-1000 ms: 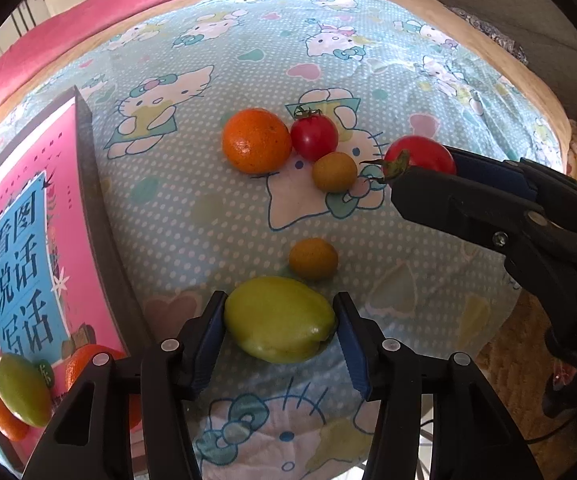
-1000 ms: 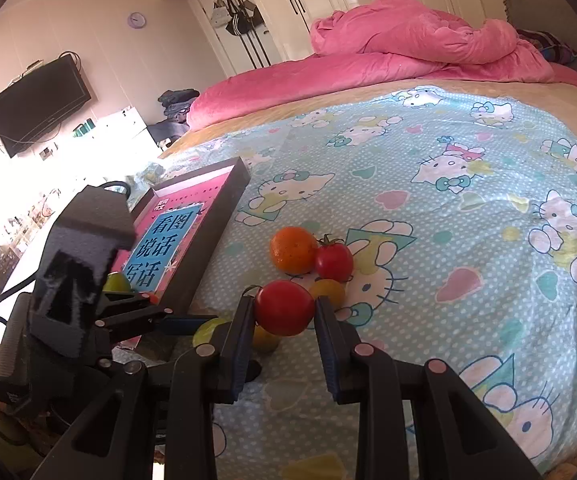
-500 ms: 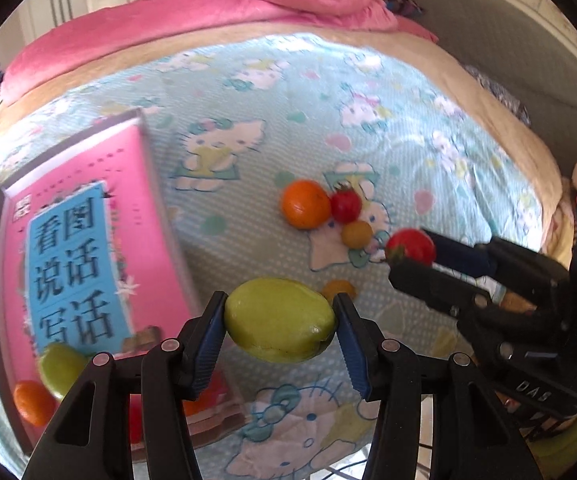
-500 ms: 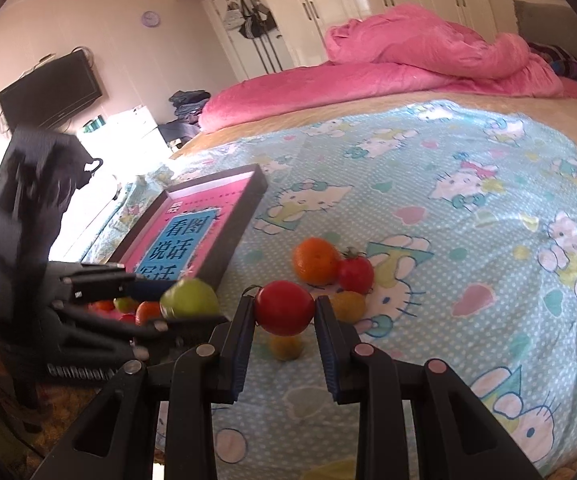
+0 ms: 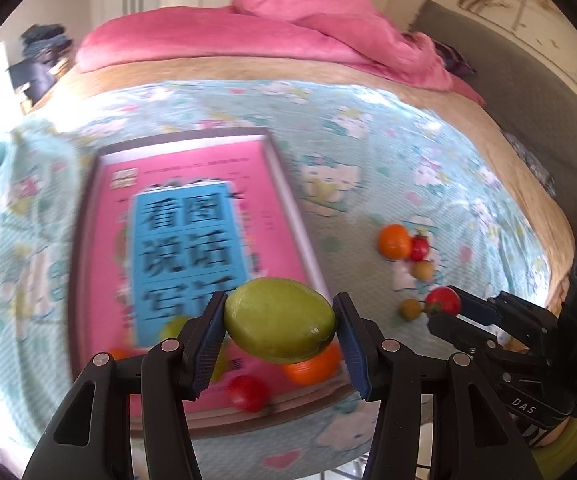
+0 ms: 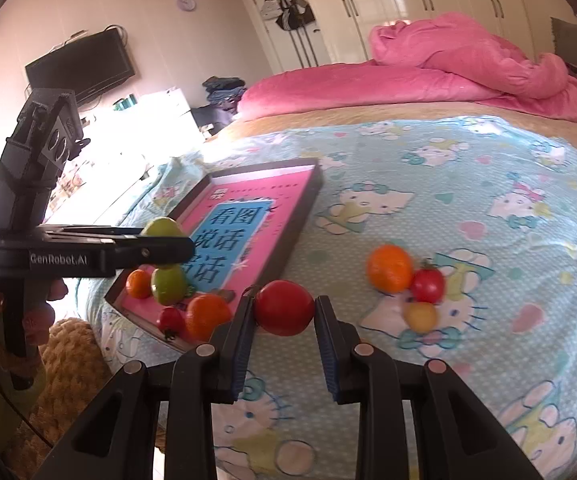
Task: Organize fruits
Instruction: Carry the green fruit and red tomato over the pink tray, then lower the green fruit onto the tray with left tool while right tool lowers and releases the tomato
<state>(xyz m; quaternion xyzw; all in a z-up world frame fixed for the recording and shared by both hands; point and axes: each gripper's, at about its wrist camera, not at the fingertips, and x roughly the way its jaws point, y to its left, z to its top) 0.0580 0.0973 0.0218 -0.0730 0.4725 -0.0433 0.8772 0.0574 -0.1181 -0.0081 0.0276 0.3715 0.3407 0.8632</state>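
My left gripper (image 5: 279, 322) is shut on a green mango (image 5: 278, 320) and holds it above the near end of the pink tray (image 5: 284, 184). The tray's near end holds an orange (image 6: 207, 316), a small tomato (image 6: 170, 320), a green fruit (image 6: 168, 285) and a small orange (image 6: 138, 283). My right gripper (image 6: 284, 308) is shut on a red tomato (image 6: 283, 307), held above the sheet right of the tray. An orange (image 6: 389, 267), a tomato (image 6: 427, 285) and a yellow fruit (image 6: 420, 316) lie on the bed.
The bed has a light blue cartoon sheet (image 6: 468, 200) with a pink duvet (image 6: 428, 76) at the far end. A small yellow fruit (image 5: 409, 309) lies near the right gripper. The bed's near edge drops to a woven mat (image 6: 68, 356).
My left gripper has lifted the green mango off the sheet and swung left over the tray. My right gripper has kept its tomato and risen a little.
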